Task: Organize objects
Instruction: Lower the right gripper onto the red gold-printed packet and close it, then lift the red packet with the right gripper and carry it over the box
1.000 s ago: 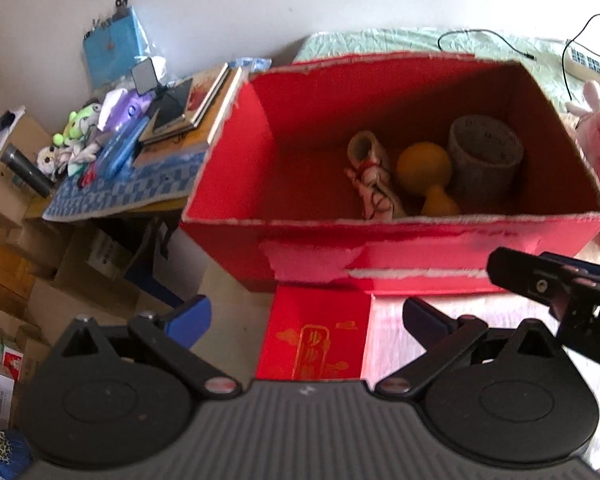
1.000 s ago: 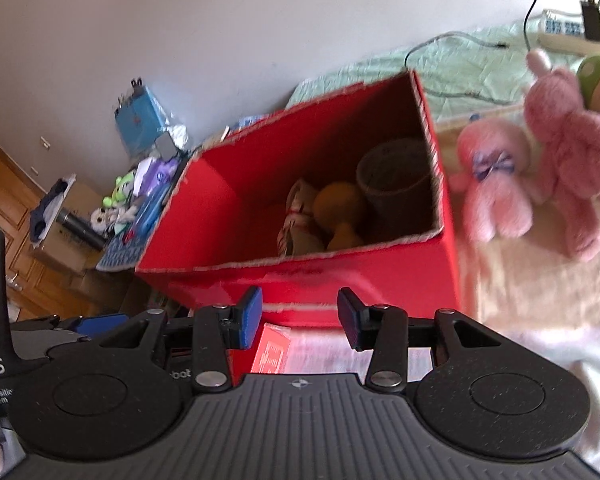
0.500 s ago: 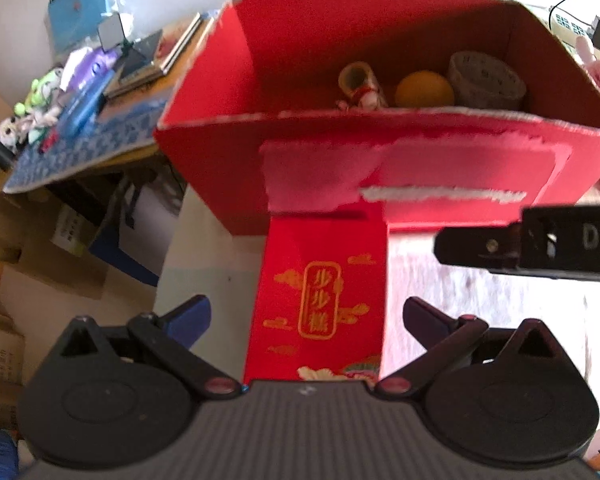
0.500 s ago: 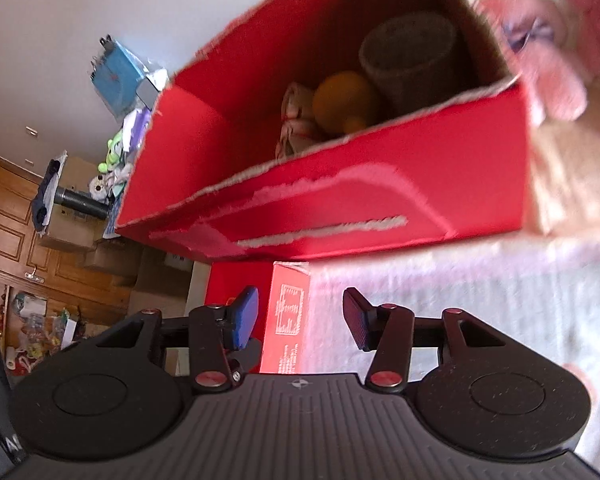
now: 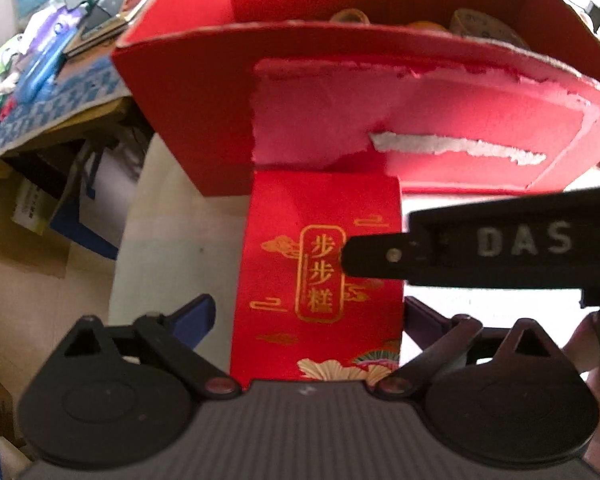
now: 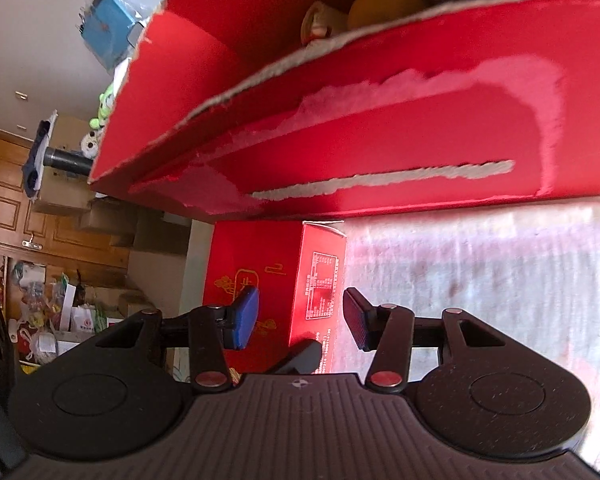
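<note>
The large red cardboard box (image 5: 204, 92) is being shown as matt, its front skin torn to rough pale paper and its rim ragged. Below it, the small red carton (image 5: 320, 276) is being seen as smooth, lightly glossy card with gold foil print. Beside that carton, a pale woven cloth (image 6: 480, 276) is being shown.

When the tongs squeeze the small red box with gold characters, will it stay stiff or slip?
The small red box looks like thin glossy cardboard, so probably light, slightly crushable and somewhat slippery. Its flat faces likely suit the open left tongs.
</note>
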